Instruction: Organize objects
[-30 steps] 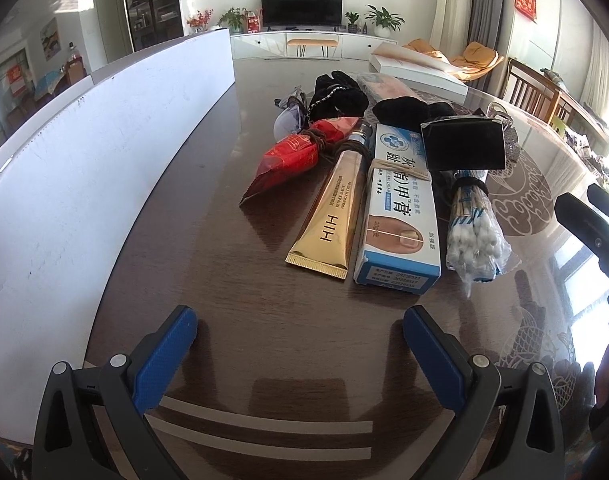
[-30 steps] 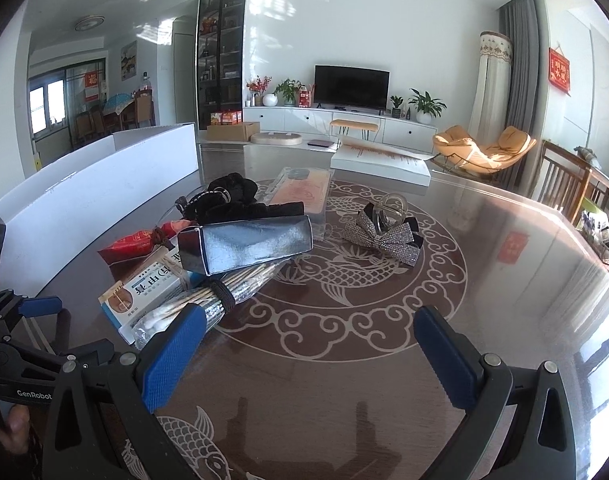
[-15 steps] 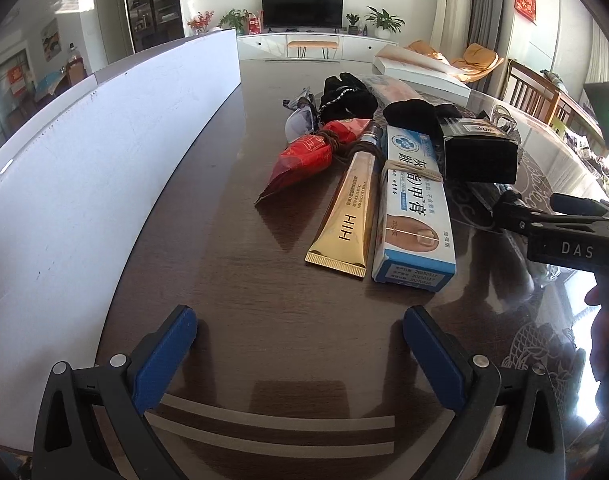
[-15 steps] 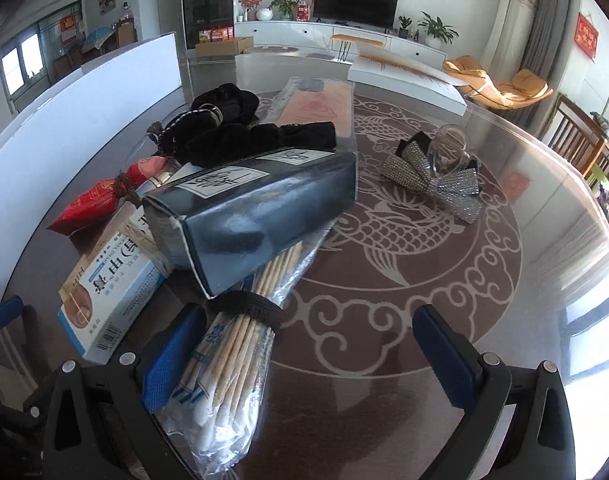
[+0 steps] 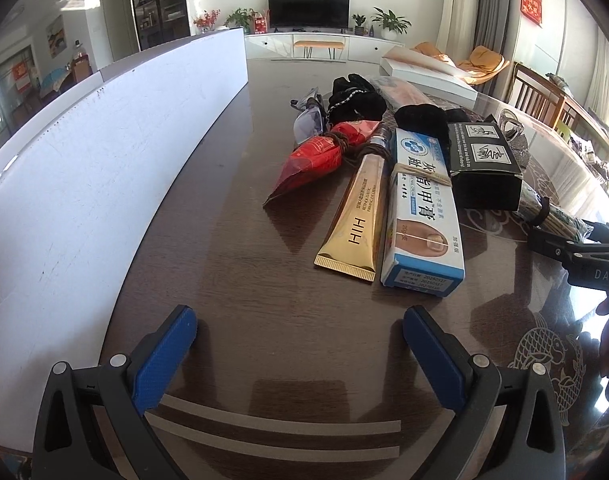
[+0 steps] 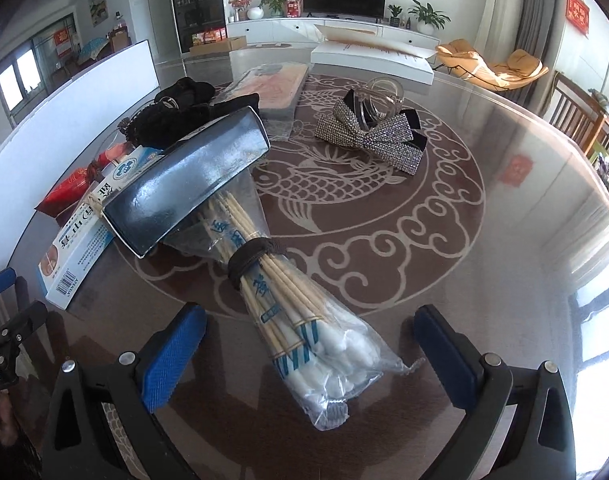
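The bag of cotton swabs (image 6: 304, 320) should be pinched gently in the middle by the wide-open, empty right gripper (image 6: 310, 340), probably below the black box (image 6: 188, 184).

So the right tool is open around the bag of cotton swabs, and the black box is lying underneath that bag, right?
Not quite. The right wrist view shows the black box lying on top of the bag of cotton swabs, not underneath. The right tool is indeed open around the bag.

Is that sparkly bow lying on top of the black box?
No, the sparkly bow sits apart on the glass table, off to the right of the black box.
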`<state>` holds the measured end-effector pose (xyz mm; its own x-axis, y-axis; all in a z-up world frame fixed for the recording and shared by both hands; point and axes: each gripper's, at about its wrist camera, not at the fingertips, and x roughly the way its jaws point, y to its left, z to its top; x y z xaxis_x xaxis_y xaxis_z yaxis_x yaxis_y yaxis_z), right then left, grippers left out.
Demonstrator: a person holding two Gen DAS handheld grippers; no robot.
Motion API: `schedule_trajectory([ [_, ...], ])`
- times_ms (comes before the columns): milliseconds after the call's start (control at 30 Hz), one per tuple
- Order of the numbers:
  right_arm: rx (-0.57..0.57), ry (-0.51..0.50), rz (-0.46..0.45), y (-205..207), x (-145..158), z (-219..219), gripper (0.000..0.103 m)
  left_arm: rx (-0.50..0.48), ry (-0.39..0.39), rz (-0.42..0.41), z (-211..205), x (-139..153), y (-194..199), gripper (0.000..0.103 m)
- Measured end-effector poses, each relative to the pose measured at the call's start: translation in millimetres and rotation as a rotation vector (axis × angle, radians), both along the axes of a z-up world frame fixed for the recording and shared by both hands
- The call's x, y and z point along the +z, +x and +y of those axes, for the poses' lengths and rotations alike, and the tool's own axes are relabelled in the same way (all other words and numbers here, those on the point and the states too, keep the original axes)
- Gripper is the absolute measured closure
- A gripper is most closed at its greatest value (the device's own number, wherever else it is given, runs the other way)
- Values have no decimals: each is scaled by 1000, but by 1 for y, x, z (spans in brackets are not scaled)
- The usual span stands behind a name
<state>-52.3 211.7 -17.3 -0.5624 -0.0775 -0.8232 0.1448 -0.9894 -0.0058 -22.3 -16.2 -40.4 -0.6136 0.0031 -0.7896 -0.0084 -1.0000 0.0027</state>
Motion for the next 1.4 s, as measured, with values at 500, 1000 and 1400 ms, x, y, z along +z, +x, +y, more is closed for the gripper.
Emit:
schedule_trajectory([
  [500,83,-6,13,-14,-2,-3,0,3,-1,12,1,0,1,0],
  [1000,83,-7,14,-13,-2,-3,0,5,0,26,2,-1,2,0],
  [1400,83,-8,14,-13,-2,-3,0,11,1,21,1,-1,1,0],
])
